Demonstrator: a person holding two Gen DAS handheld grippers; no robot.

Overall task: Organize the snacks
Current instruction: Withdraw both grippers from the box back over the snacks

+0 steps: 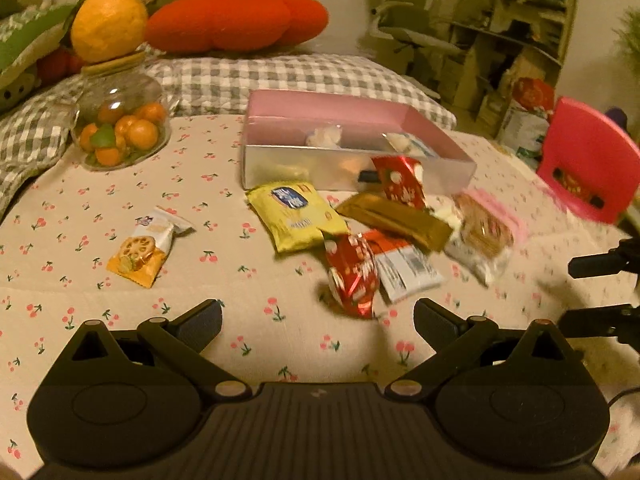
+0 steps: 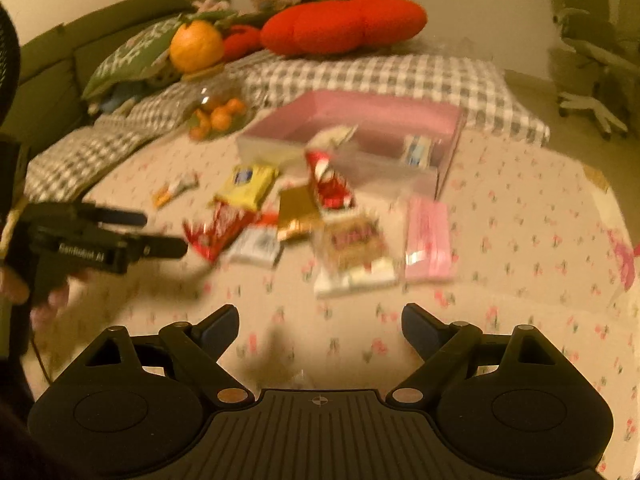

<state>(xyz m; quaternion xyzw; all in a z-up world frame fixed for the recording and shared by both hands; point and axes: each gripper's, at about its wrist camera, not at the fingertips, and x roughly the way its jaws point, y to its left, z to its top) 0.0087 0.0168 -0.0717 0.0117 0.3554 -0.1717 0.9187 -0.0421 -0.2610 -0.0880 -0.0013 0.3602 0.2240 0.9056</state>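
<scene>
Both grippers, left gripper and right gripper, tilt down over the cherry-print bench, jaws wide, empty. The far pink-walled rectangular box holds a few wrapped snacks.

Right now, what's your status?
Left gripper and right gripper open, empty. Snacks loose before the box. Nothing in the way.

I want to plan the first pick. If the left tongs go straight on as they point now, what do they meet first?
Probably the red foil snack, nearest ahead of the open left tongs, slightly right of centre; depth is uncertain.
</scene>
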